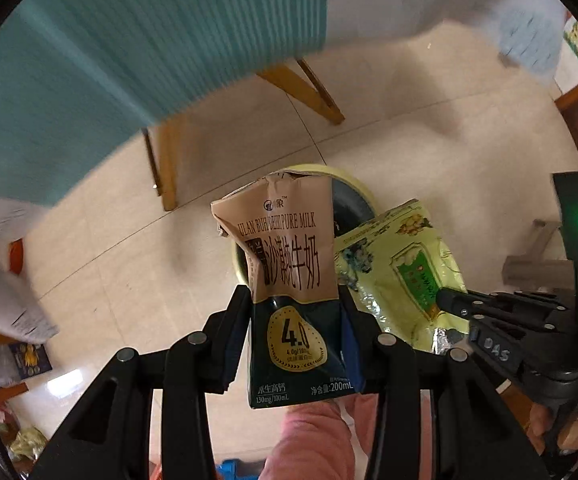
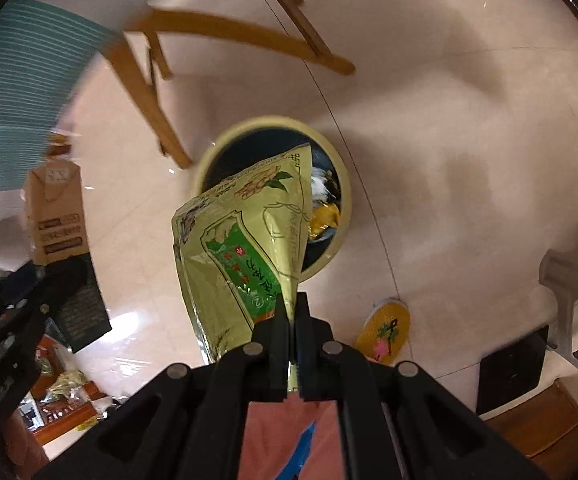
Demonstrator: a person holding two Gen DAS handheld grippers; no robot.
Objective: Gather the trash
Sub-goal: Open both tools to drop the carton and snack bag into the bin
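Note:
My left gripper (image 1: 295, 304) is shut on a crumpled brown and dark green milk carton (image 1: 289, 264), held upright above the floor. My right gripper (image 2: 293, 312) is shut on the edge of a yellow-green foil snack bag (image 2: 241, 240). The bag also shows in the left wrist view (image 1: 401, 272), pinched by the right gripper (image 1: 443, 300). The carton and left gripper show at the left of the right wrist view (image 2: 57, 216). A round yellow-rimmed trash bin (image 2: 341, 184) with wrappers inside stands on the floor below both items; in the left wrist view its rim (image 1: 353, 180) peeks from behind the carton.
A teal cloth covers a table (image 1: 129, 60) with wooden legs (image 2: 149, 92) left of the bin. A yellow slipper (image 2: 385, 330) lies on the tiled floor. A grey plastic chair (image 2: 577, 280) and a black box (image 2: 513, 368) stand at the right. Clutter fills a low shelf (image 2: 61, 400) at left.

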